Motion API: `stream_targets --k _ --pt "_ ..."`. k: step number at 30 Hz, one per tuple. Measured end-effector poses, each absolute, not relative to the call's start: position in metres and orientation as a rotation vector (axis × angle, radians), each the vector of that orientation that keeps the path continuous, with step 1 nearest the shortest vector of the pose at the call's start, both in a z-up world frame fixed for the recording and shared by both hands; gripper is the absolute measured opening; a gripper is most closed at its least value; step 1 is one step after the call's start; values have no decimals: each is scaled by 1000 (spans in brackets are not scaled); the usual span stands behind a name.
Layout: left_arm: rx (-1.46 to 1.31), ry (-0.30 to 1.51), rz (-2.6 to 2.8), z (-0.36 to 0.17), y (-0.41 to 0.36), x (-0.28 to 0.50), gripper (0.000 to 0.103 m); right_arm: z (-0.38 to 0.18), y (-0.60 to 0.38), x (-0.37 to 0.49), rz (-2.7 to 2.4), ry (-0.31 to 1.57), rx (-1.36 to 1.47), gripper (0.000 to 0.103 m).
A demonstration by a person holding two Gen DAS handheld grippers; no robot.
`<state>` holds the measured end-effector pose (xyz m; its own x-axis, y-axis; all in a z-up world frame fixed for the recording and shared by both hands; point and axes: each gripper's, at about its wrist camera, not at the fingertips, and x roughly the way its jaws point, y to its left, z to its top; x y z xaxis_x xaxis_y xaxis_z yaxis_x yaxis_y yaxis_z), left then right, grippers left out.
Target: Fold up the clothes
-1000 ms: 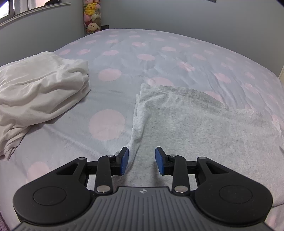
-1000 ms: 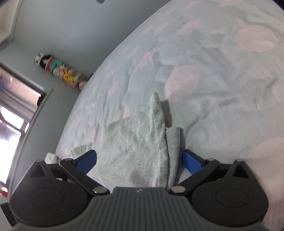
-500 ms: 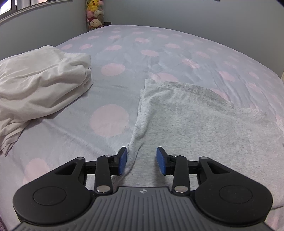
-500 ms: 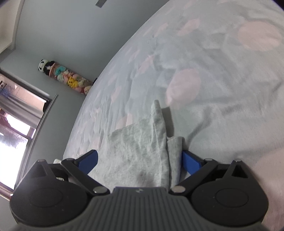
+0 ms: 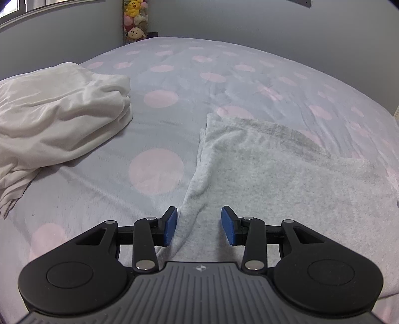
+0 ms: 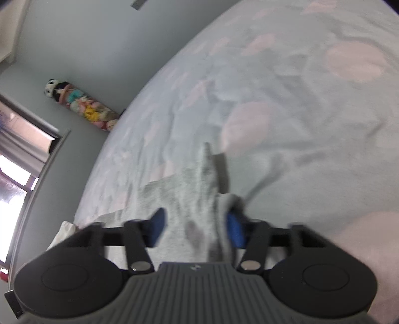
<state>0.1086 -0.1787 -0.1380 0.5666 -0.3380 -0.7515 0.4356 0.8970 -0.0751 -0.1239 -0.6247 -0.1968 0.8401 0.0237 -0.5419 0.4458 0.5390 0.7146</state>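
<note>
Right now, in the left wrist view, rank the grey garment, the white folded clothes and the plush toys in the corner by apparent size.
1. Grey garment, running out of frame at the right and below the gripper.
2. White folded clothes, nearly as large; it is cut by the left edge, so ranks 1 and 2 are unsure.
3. Plush toys, smallest, though also farthest from the camera.

Walls: plain pale grey-blue wall (image 5: 249,17) behind the bed.
Bed: wide, covered by a grey bedspread (image 5: 224,82) with pink dots.
Corner: tall column of stuffed toys (image 5: 134,20) against the wall.
Window: bright window (image 6: 15,174) at left, daylight coming through; grey sill.
</note>
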Motion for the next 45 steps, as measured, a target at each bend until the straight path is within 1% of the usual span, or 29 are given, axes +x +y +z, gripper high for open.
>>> stream_targets --k 2,3,4,6,9,14,20,26,31,36,40,45 --pt "118 855 -457 -138 -179 111 37 -198 -626 -125 -258 556 980 47" --pt "119 854 -460 -138 -179 112 37 -198 -626 -125 -261 570 969 41" --pt "119 854 -462 -139 -179 113 37 -199 -626 -125 -275 579 960 32" --pt "125 852 -471 -139 -181 115 37 -201 -628 -129 -296 584 966 18" --pt "140 846 -488 -139 -183 119 37 -201 -630 -132 -297 567 995 12" --pt "161 829 -529 -137 -185 128 37 -175 -616 -127 -283 570 930 10" --pt "184 804 -584 -139 -179 141 37 -128 -587 -102 -218 603 890 9" --pt "129 784 -623 -145 -161 151 37 -78 -545 -47 -148 638 877 9" --pt "104 786 -654 -148 -143 157 37 -56 -506 8 -113 671 907 9" --pt "108 780 -685 -132 -138 165 37 -52 -461 67 -69 690 882 9" --pt "94 752 -691 -122 -136 169 37 -65 -425 113 -15 709 893 9" --pt "132 770 -675 -129 -140 175 37 -89 -381 155 23 790 863 9"
